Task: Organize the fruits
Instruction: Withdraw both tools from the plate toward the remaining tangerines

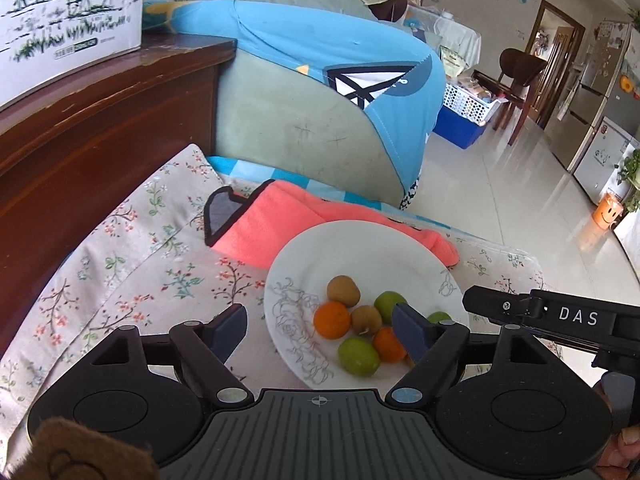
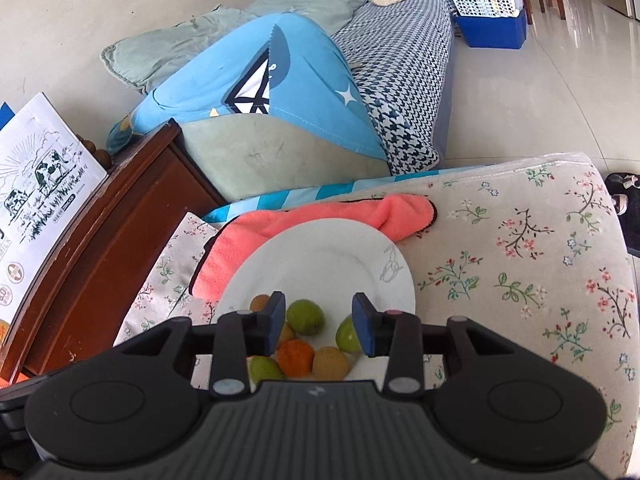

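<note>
A white plate (image 1: 320, 248) sits on the floral cloth and holds several fruits: two brown kiwis (image 1: 343, 290), oranges (image 1: 331, 319) and green fruits (image 1: 358, 357). My left gripper (image 1: 320, 328) is open and empty, its right finger over the plate's fruits, its left finger over the cloth. The plate (image 2: 320, 252) also shows in the right wrist view. My right gripper (image 2: 320, 322) is open and empty, hovering above the fruits with a green fruit (image 2: 305, 317) between its fingers and an orange (image 2: 295, 357) and a kiwi (image 2: 330, 363) just below. The right gripper's body (image 1: 560, 316) reaches in at the right of the left wrist view.
A coral pink towel (image 1: 276, 220) lies under the plate's far edge. The floral cloth (image 2: 520, 248) covers the low table. A dark wooden cabinet (image 1: 80, 128) with a milk carton box (image 1: 60, 12) stands at the left. A sofa with a blue blanket (image 1: 320, 52) lies beyond.
</note>
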`<action>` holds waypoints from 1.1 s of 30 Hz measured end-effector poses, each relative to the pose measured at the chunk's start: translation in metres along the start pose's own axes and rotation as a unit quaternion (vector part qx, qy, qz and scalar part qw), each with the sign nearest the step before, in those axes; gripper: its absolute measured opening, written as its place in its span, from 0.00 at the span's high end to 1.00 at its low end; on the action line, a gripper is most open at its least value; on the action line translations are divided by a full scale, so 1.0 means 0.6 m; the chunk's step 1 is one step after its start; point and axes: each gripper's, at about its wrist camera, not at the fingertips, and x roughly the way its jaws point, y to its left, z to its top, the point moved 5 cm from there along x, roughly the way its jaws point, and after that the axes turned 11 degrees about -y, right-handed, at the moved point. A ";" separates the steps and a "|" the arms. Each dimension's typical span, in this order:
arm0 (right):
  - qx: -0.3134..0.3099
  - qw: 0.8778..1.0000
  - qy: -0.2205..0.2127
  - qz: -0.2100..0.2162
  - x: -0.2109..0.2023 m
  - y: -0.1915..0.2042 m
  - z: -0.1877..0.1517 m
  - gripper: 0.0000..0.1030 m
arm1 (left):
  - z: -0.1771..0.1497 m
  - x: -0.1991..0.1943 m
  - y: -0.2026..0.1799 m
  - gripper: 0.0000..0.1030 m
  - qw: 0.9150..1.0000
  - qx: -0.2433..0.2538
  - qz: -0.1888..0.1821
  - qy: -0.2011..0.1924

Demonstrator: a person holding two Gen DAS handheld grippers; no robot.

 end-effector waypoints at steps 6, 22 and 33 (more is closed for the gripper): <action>-0.016 1.000 0.009 0.005 -0.032 0.010 -0.025 0.62 | -0.019 -0.030 0.011 0.21 1.000 0.003 -0.001 0.005; -0.063 0.997 0.048 0.021 -0.079 0.030 -0.094 0.54 | -0.107 -0.066 0.020 0.19 0.997 0.057 -0.004 0.057; -0.083 0.991 0.096 0.031 -0.055 0.035 -0.136 0.50 | -0.171 -0.064 0.013 0.18 0.988 0.114 -0.012 0.107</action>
